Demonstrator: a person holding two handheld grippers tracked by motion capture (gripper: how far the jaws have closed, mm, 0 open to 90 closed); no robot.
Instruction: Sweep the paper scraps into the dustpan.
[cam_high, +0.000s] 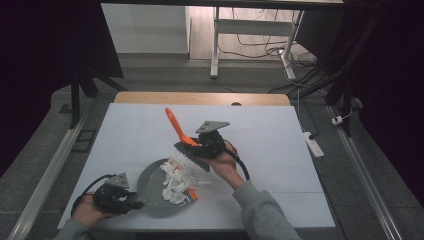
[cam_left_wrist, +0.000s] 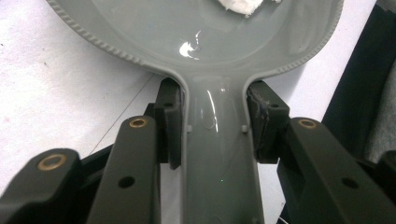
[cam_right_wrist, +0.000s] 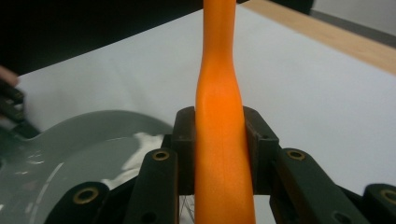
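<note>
Dustpan (cam_high: 152, 187) holds white crumpled scraps (cam_high: 175, 182).

Dim surroundings, bright tabletop, glare on pan (cam_left_wrist: 196, 42)

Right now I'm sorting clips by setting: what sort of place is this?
Probably a lab or recording workspace, not a kitchen: a white-covered table ringed by dark curtains, with loose cables and a power strip on the floor.
</note>
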